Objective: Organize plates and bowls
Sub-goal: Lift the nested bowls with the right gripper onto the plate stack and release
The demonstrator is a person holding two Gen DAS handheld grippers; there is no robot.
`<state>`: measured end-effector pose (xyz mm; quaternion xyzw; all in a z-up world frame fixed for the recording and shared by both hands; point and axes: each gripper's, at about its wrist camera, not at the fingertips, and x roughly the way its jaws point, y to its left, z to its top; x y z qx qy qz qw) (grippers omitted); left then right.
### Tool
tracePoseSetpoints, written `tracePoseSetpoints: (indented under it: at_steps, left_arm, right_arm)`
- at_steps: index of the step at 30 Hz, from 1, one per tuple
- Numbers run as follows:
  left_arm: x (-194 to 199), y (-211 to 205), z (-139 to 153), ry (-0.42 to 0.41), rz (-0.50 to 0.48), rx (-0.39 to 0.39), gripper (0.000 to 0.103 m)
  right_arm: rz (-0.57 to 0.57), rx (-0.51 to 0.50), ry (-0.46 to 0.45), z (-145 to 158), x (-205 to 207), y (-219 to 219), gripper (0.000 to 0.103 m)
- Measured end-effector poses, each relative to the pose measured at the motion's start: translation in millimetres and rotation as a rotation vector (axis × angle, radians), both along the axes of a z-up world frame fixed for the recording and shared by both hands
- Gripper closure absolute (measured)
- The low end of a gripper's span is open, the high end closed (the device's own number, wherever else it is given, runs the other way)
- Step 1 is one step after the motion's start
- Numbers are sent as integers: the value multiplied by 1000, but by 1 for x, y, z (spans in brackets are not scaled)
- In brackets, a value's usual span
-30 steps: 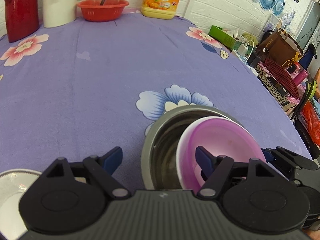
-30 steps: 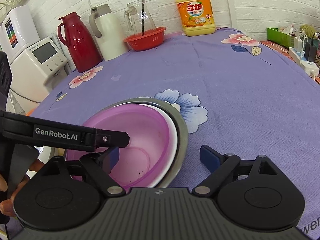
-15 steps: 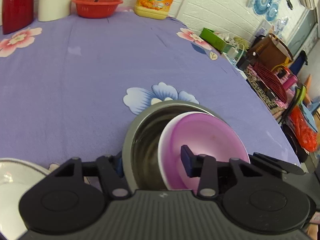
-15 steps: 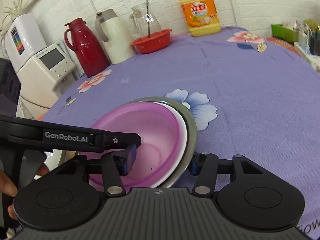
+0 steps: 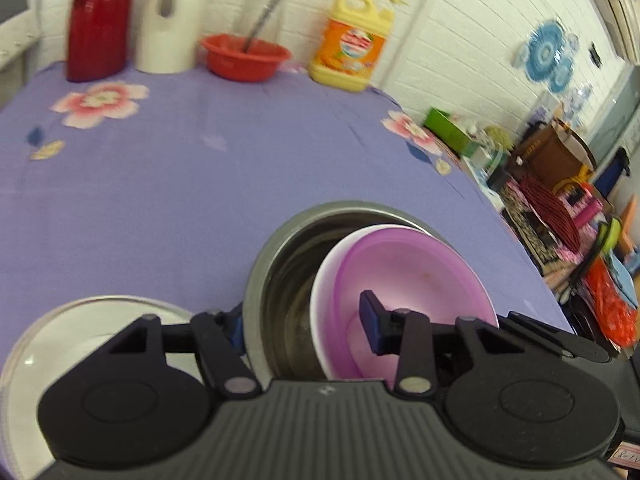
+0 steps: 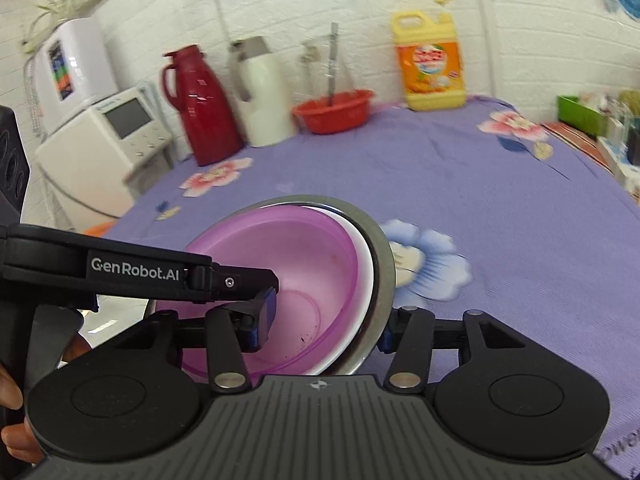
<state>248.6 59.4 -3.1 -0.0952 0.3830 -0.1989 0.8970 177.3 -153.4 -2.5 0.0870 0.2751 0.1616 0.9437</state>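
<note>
Between the fingers of the left gripper [image 5: 304, 326], in the left wrist view, stands the near wall of a nested stack: a steel bowl [image 5: 280, 264] holding a white bowl [image 5: 320, 292] that holds a purple bowl [image 5: 416, 272]. One pad sits outside the steel rim, the other inside the purple bowl, clamped on the whole stack. Just left of this gripper lies a white plate [image 5: 60, 344] on the purple floral tablecloth [image 5: 200, 184]. Far ahead stand a red flask [image 5: 98, 20], a white flask [image 5: 172, 16], a red basin [image 5: 244, 56] and a yellow detergent jug [image 5: 352, 44].

Seen from the right wrist view, the right gripper [image 6: 326, 322] straddles the opposite side of the same stack, its jaws closing: one pad inside the purple bowl [image 6: 304, 264], the other outside the steel bowl [image 6: 380, 248], both touching it. Across its left side reaches the left gripper's finger [image 6: 160, 272], with a hand [image 6: 12, 408] at the frame's edge.
</note>
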Motion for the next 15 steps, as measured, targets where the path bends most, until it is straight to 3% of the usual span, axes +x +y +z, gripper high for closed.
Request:
tracePoseSetpoints:
  at_steps: [8,15]
  left_arm:
    - [-36,94,-4,36,207,19,64]
    - [-51,118,-22,48,233,-3,64]
  right_arm:
    - [229,17,29,-5,2,85,17]
    - [273,-13,68,-14,-4,111,17]
